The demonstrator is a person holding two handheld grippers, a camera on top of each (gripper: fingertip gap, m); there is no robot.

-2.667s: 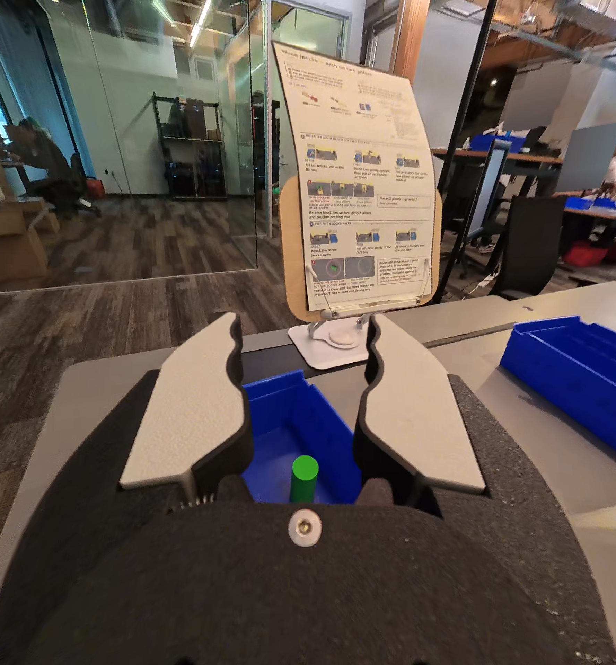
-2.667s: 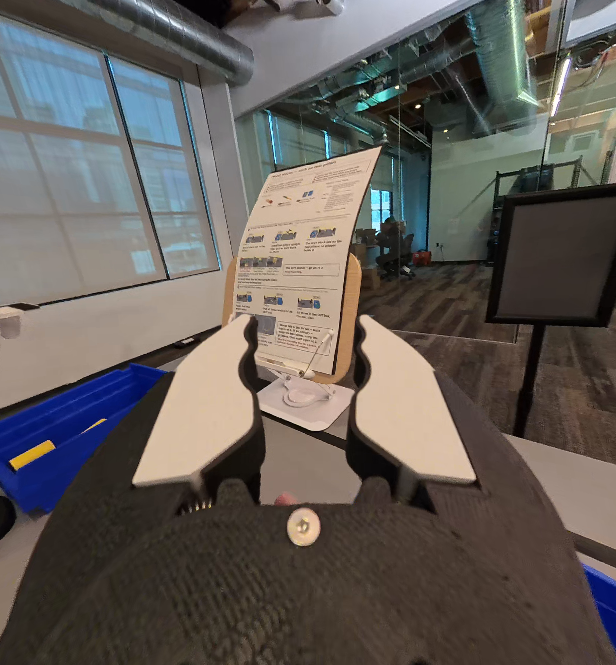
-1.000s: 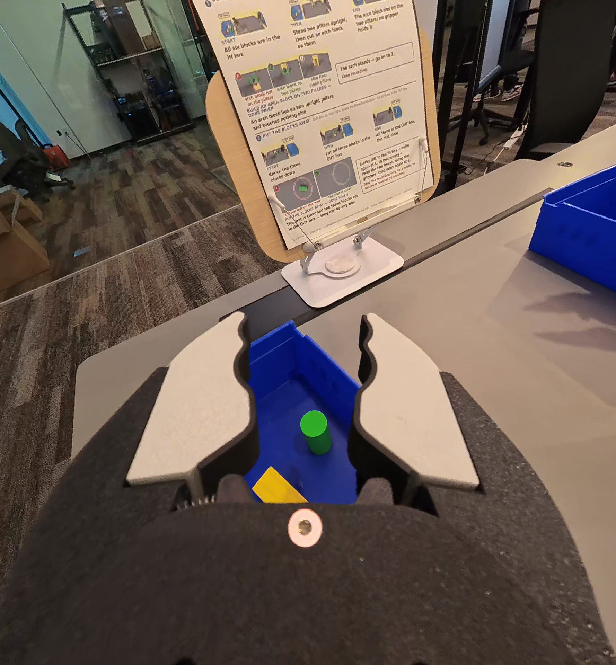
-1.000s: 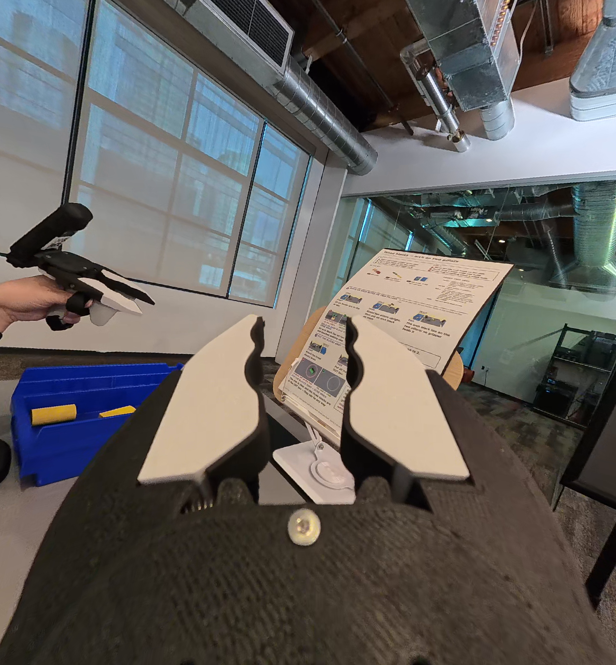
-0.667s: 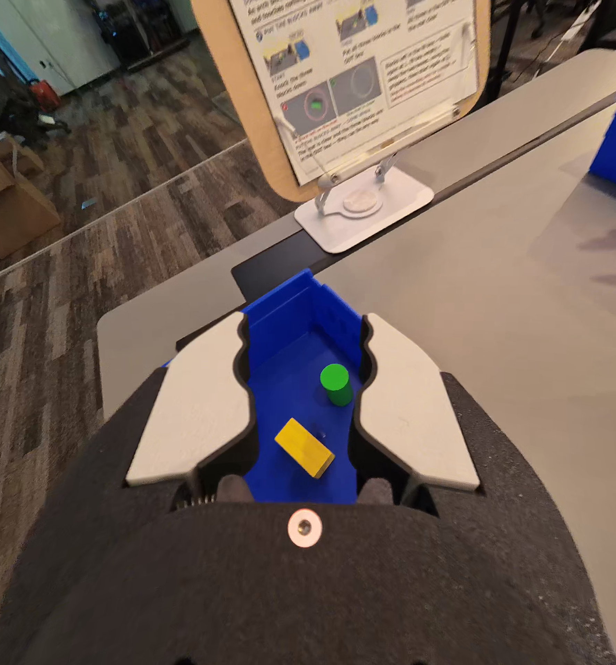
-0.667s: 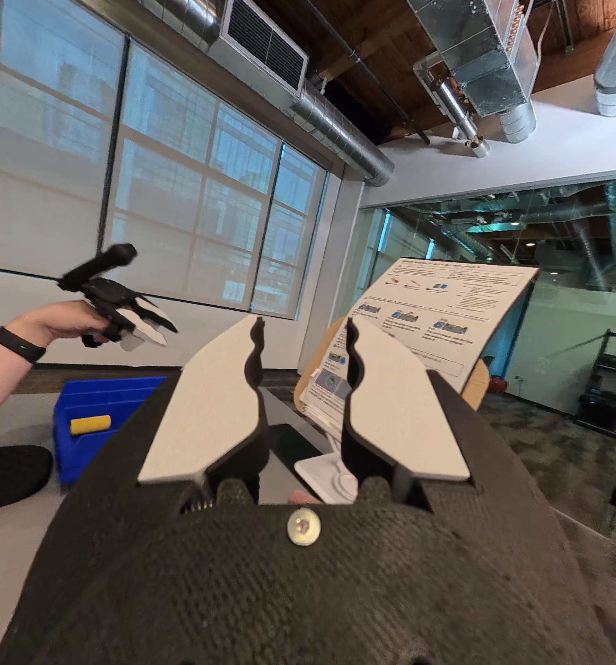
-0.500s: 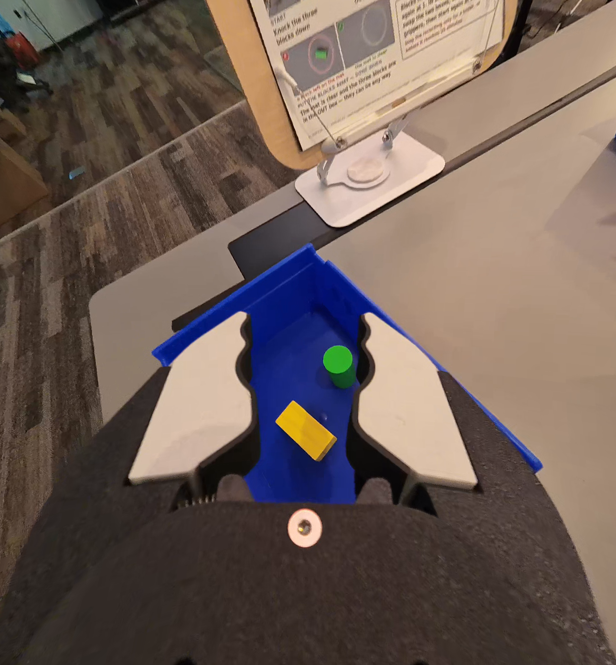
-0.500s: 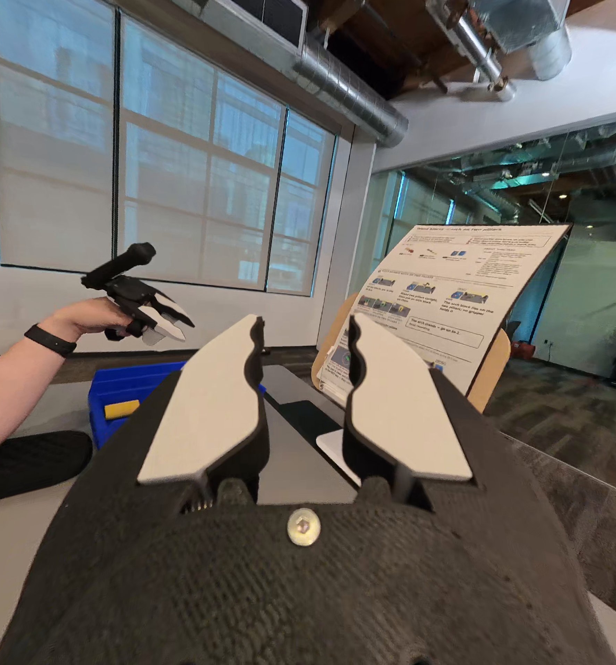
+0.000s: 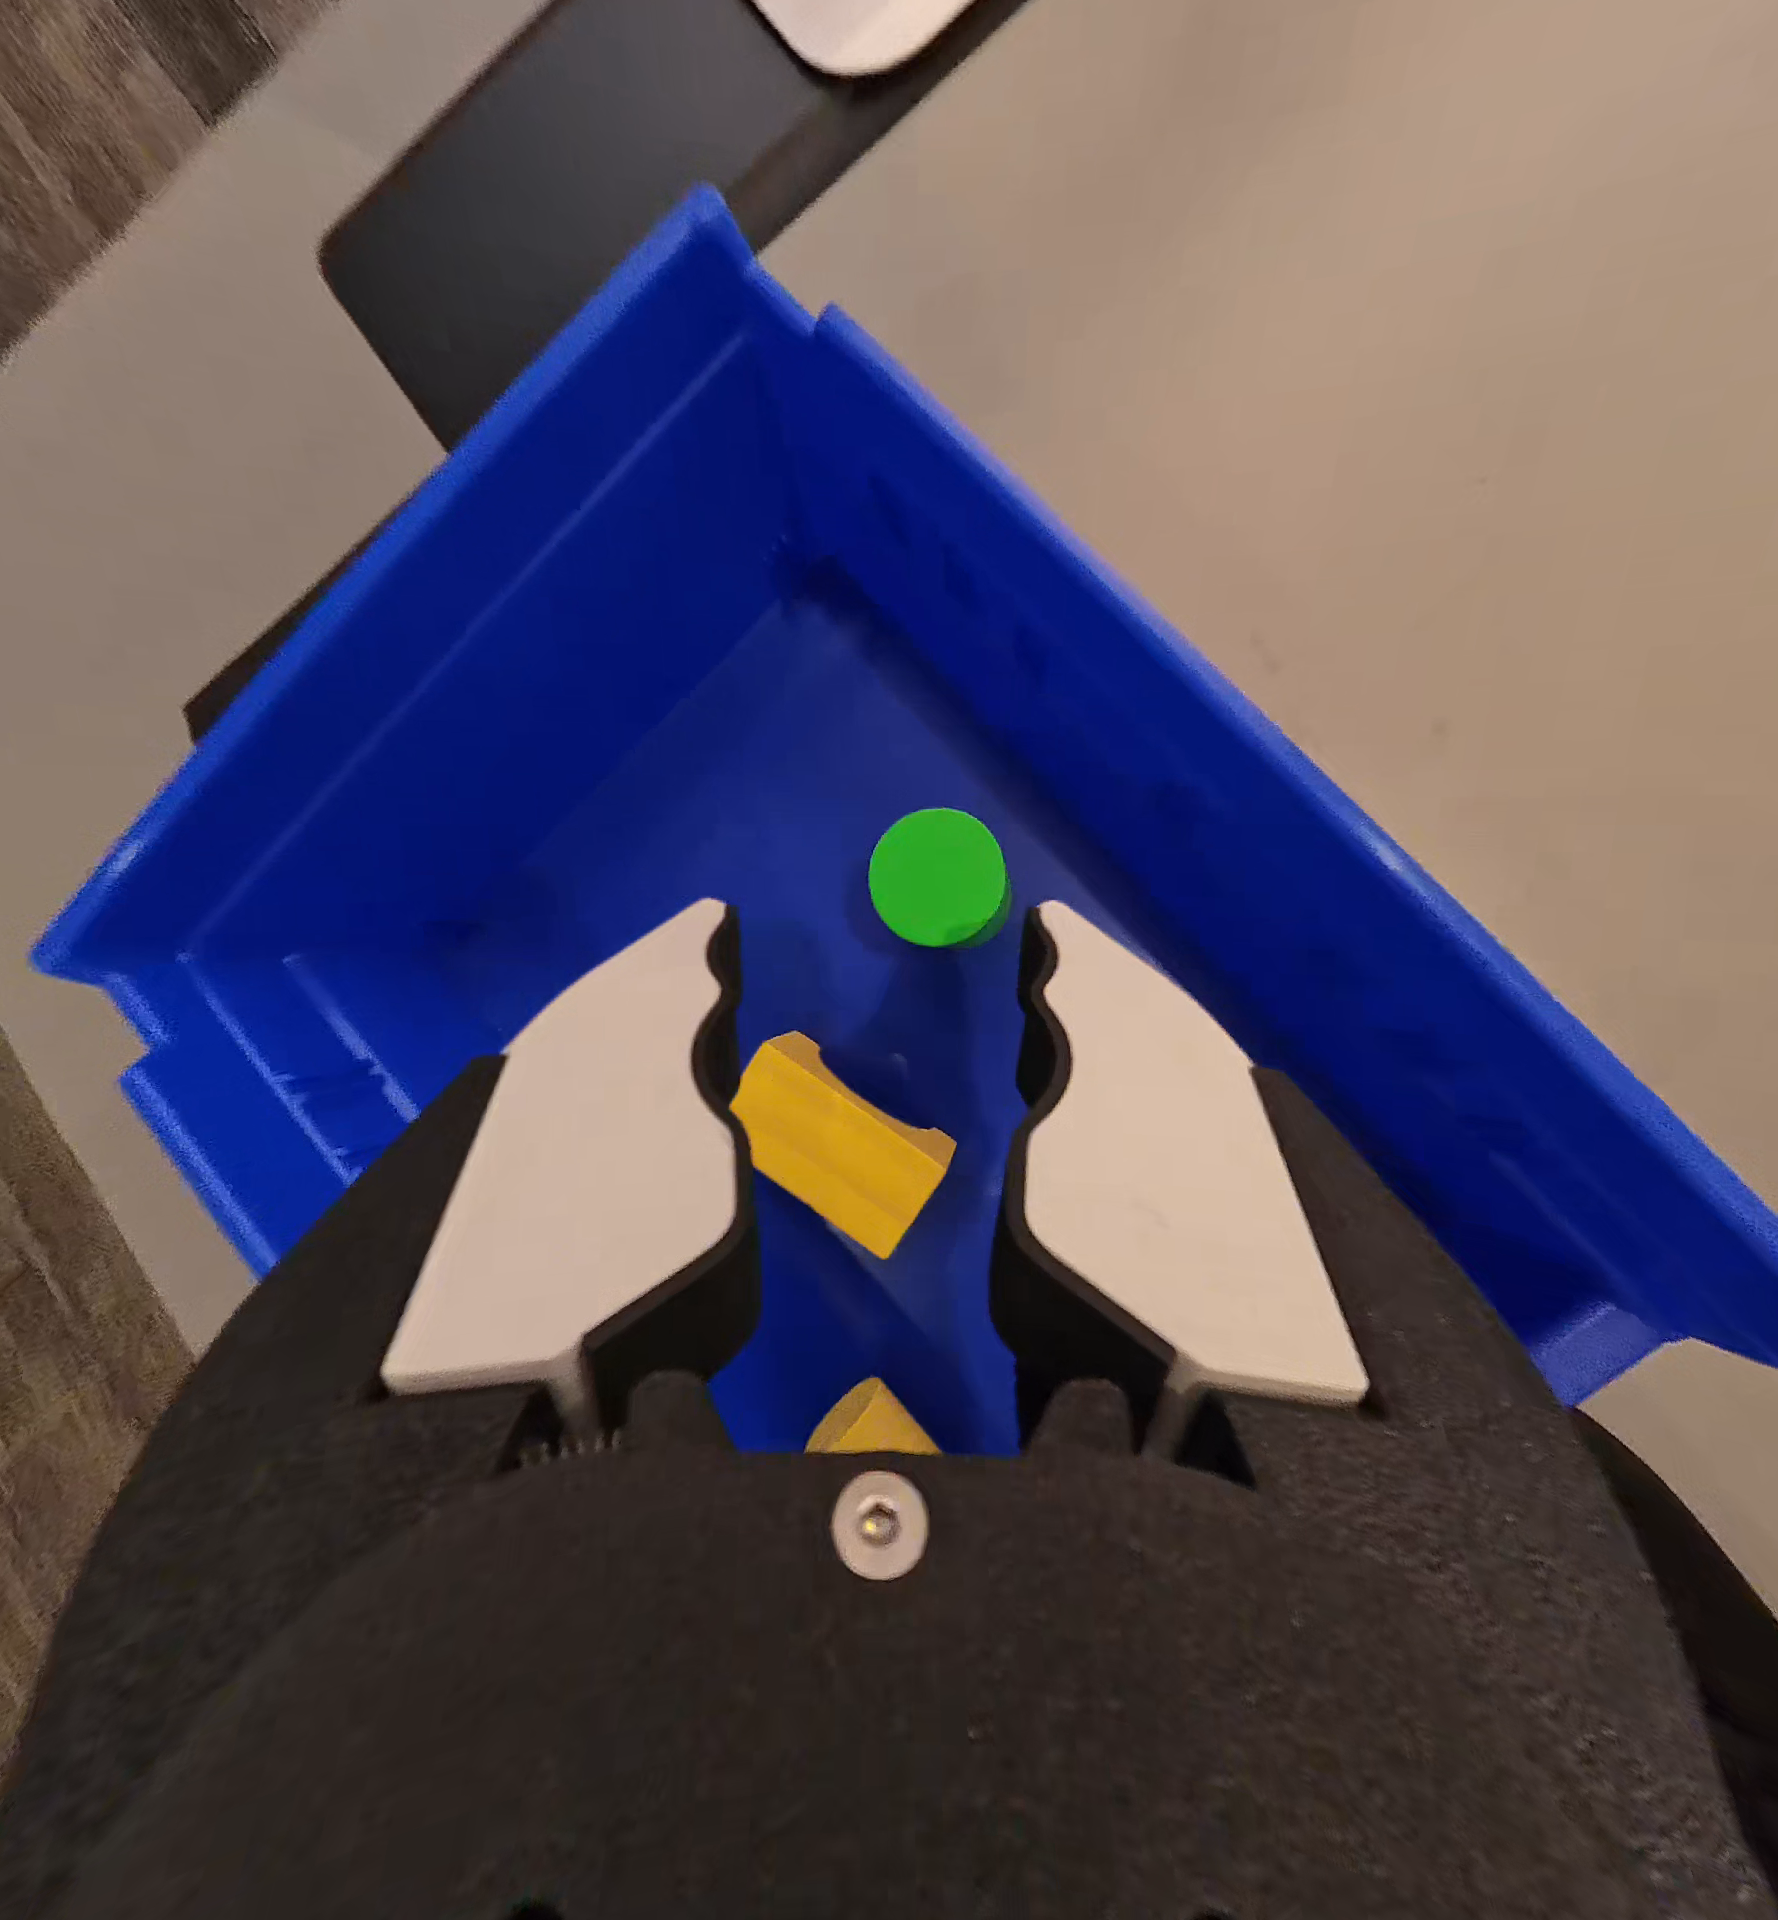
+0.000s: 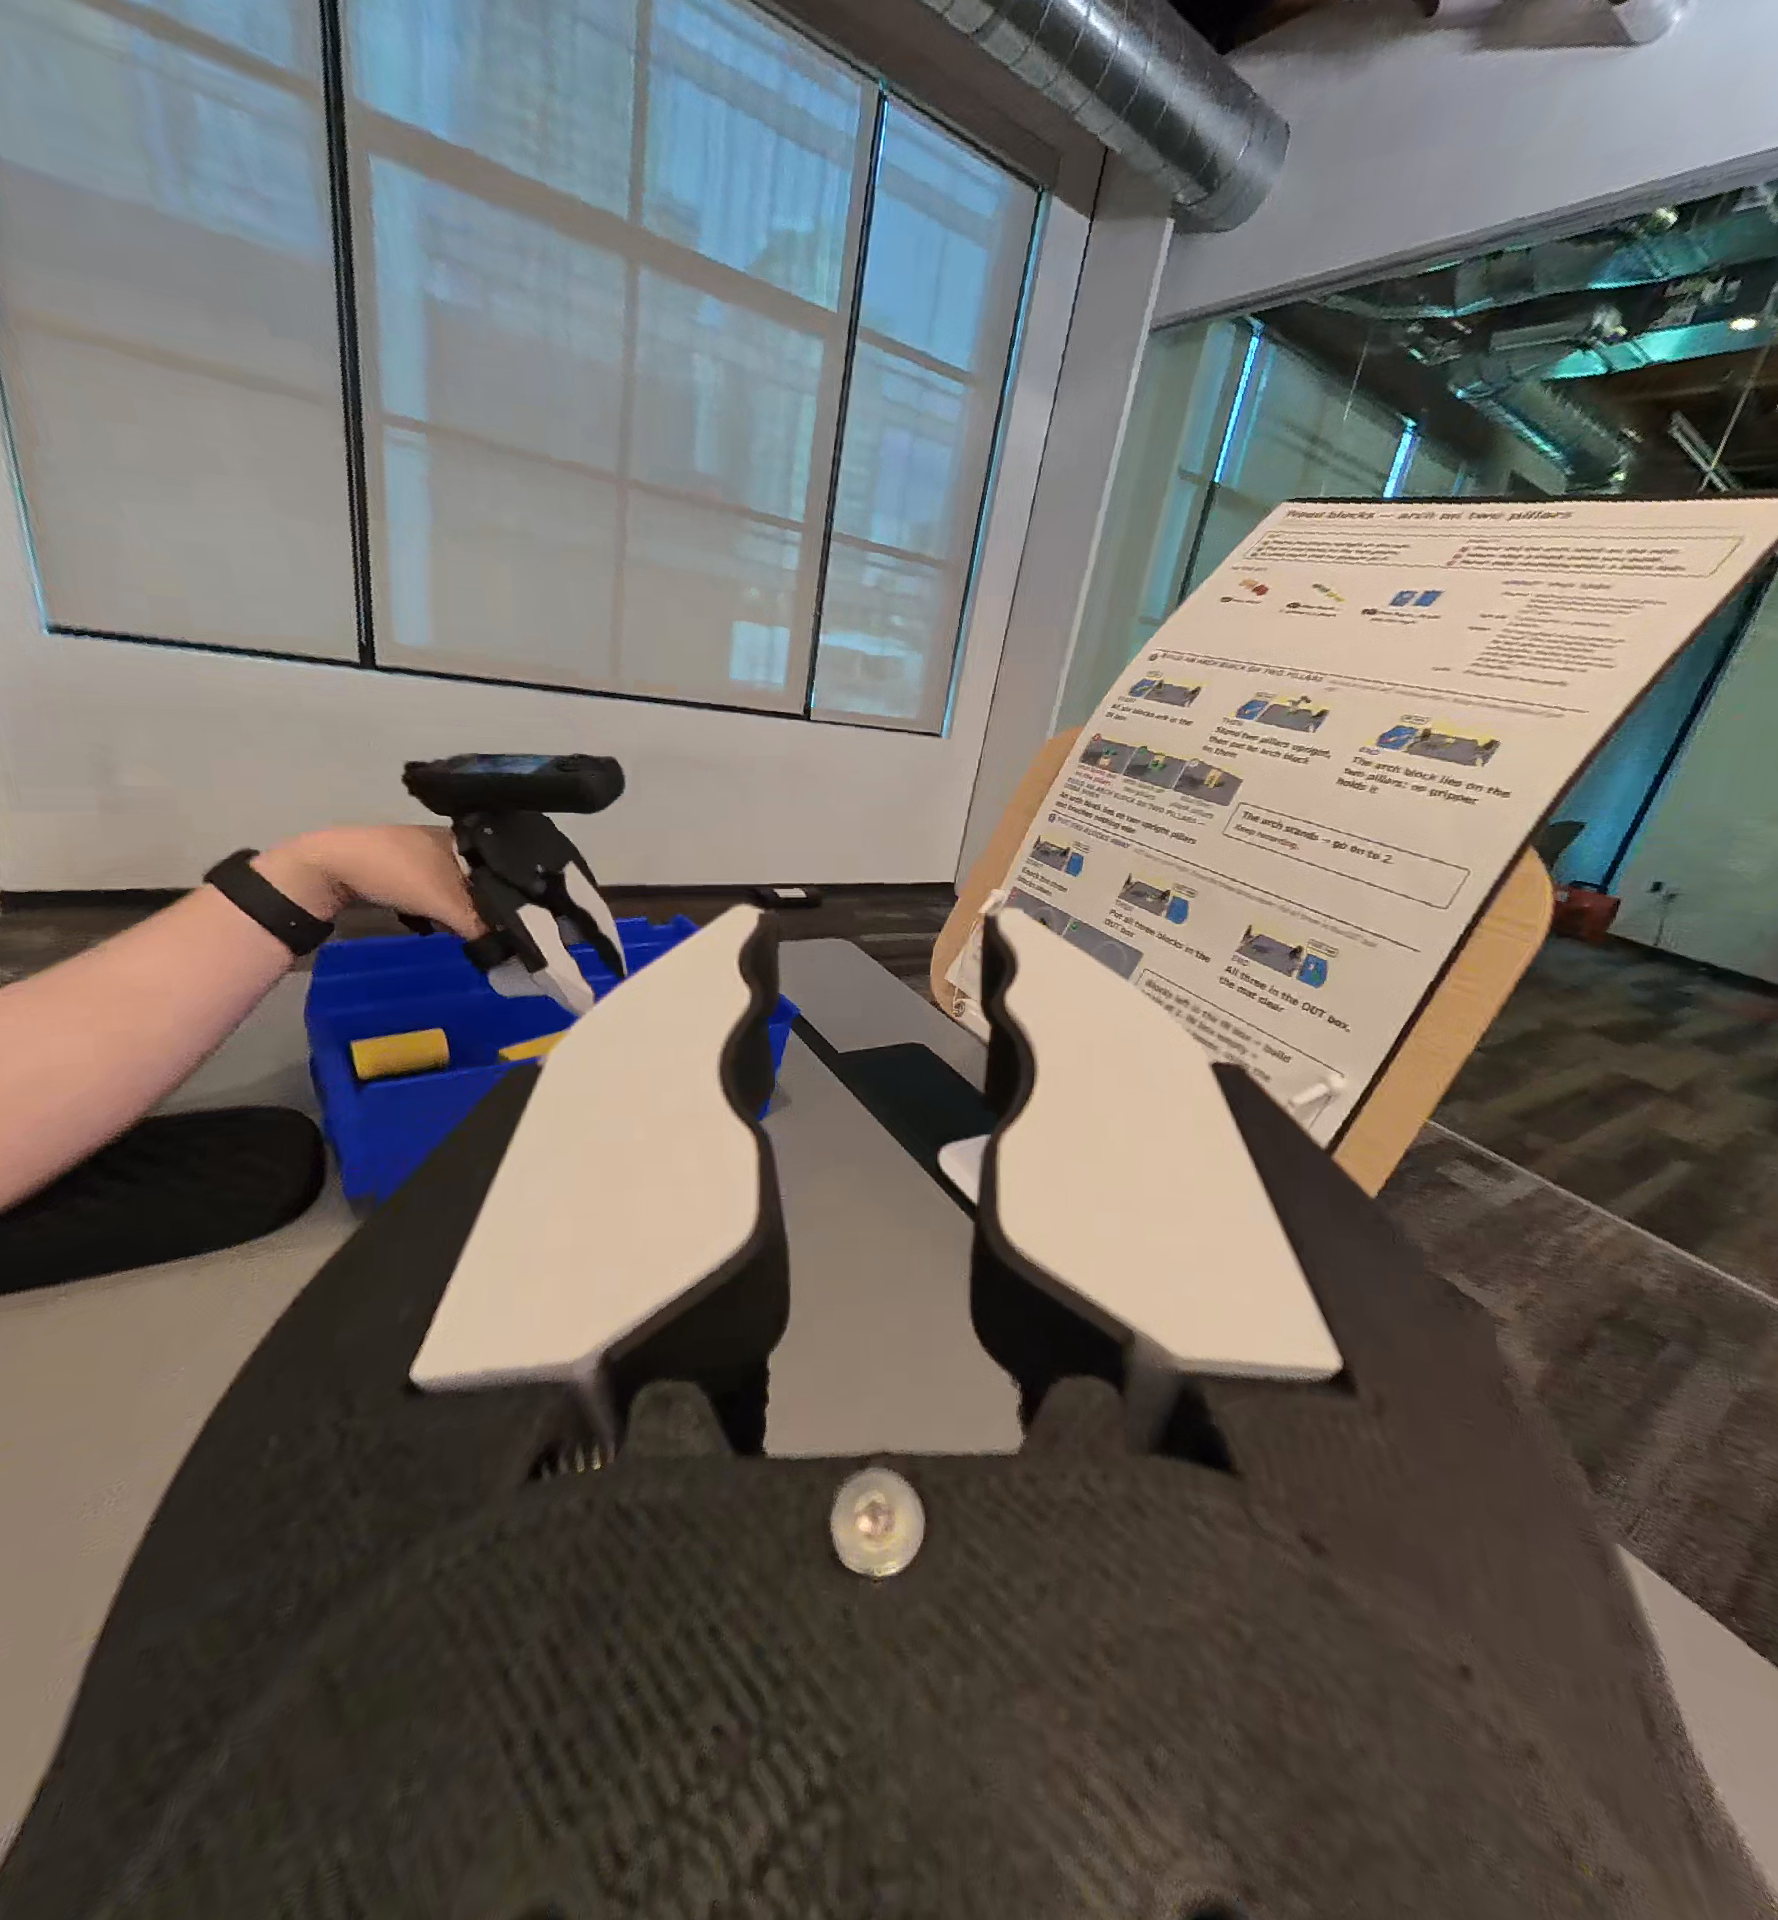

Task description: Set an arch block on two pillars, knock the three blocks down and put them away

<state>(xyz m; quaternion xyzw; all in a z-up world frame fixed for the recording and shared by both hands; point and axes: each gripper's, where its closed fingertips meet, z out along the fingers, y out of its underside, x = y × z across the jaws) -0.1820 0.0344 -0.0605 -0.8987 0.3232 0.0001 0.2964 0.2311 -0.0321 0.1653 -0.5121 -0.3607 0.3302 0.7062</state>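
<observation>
Blue bin under my left gripper, fingers wide: green cylinder at 12, yellow arch block between them; right gripper likewise wide, empty.

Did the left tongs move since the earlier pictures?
Yes. The left tongs moved down toward the blue bin, which now fills its view.

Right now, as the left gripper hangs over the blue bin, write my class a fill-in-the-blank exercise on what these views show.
1. The green cylinder stands upright inside the ____ bin.
2. The arch block between the left gripper's fingers is coloured ____.
3. The right gripper holds ____.
4. The left gripper's jaws are ____.

Missing words: blue; yellow; nothing; open
</observation>
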